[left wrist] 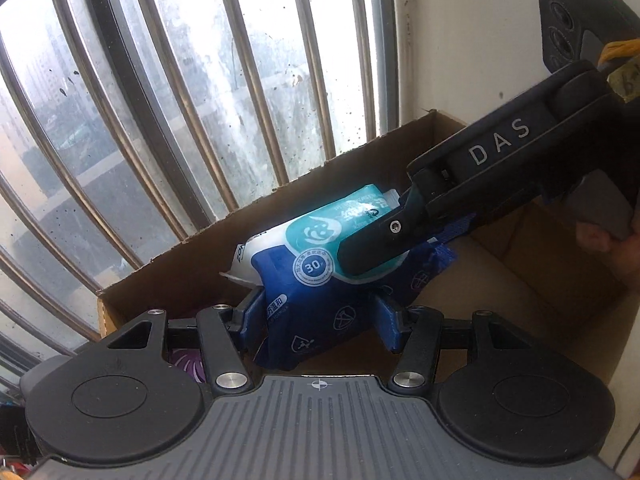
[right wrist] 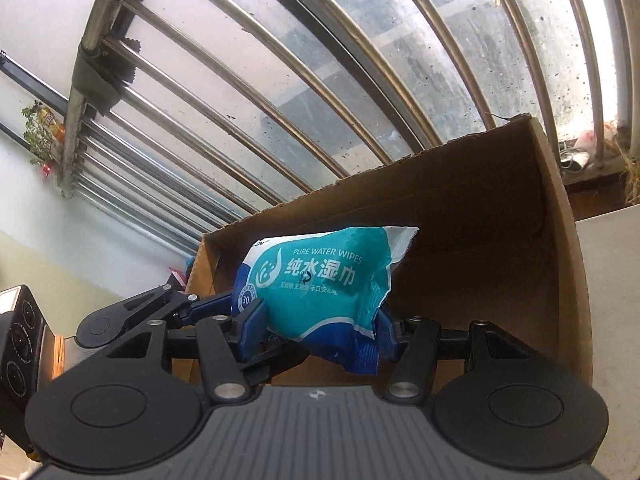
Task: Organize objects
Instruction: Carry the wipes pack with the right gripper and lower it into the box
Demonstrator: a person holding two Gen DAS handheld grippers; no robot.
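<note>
A pack of wet wipes (left wrist: 320, 264), teal and white on top and dark blue below, hangs over the open cardboard box (left wrist: 520, 280). My left gripper (left wrist: 318, 312) is shut on its blue lower part. My right gripper (left wrist: 384, 248) reaches in from the right and clamps the teal upper part. In the right wrist view the wipes pack (right wrist: 320, 280) sits between the pads of my right gripper (right wrist: 320, 332), and my left gripper (right wrist: 208, 306) holds it from the left. The box (right wrist: 480, 240) stands right behind the pack, its inside bare where it shows.
A window with curved metal bars (left wrist: 200, 100) rises just behind the box. A white wall (left wrist: 480, 40) is at its right. A purple object (left wrist: 186, 364) lies beside the box's left end. A black device (right wrist: 20, 340) stands at far left, a pale surface (right wrist: 612, 280) at the right.
</note>
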